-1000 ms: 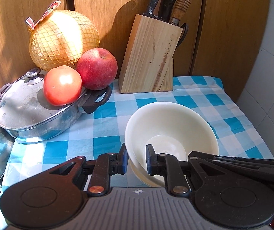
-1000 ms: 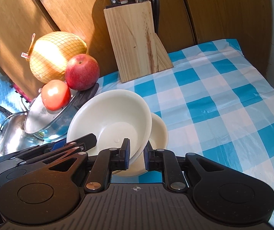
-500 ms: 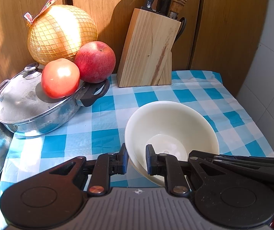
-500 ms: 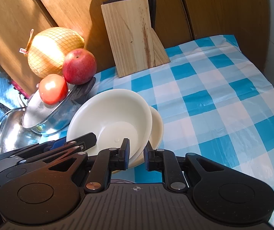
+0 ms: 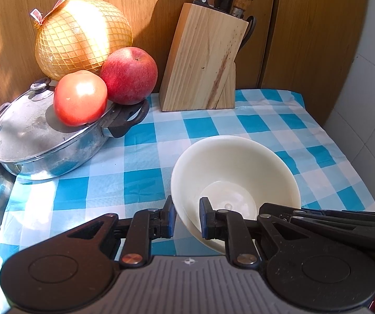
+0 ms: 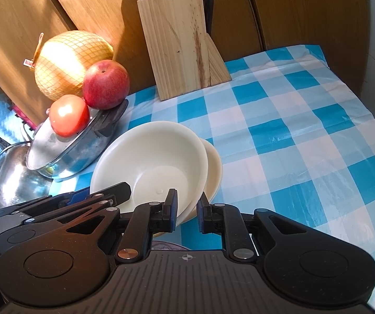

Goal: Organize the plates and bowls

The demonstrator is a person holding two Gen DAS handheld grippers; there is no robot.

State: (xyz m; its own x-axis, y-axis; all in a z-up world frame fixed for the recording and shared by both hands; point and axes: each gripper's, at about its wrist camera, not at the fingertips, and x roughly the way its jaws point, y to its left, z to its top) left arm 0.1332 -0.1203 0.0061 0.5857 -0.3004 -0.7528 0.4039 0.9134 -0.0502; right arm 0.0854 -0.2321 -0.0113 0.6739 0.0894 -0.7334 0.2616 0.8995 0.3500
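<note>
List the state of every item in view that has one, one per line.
upper bowl: tilted, nested in the lower bowl, rim between both grippers' fingers
lower bowl: under it, mostly hidden
left gripper: shut on the upper bowl
right gripper: shut on the bowls' rims
pot: lidded, tomato on top
knife block: upright, full

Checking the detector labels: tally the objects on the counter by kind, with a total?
Cream bowls: 2, top bowl, lower bowl
Fruit: 3, pomelo, apple, tomato
Cookware: 2, lidded pan, kettle
Knife block: 1
Total: 8
</note>
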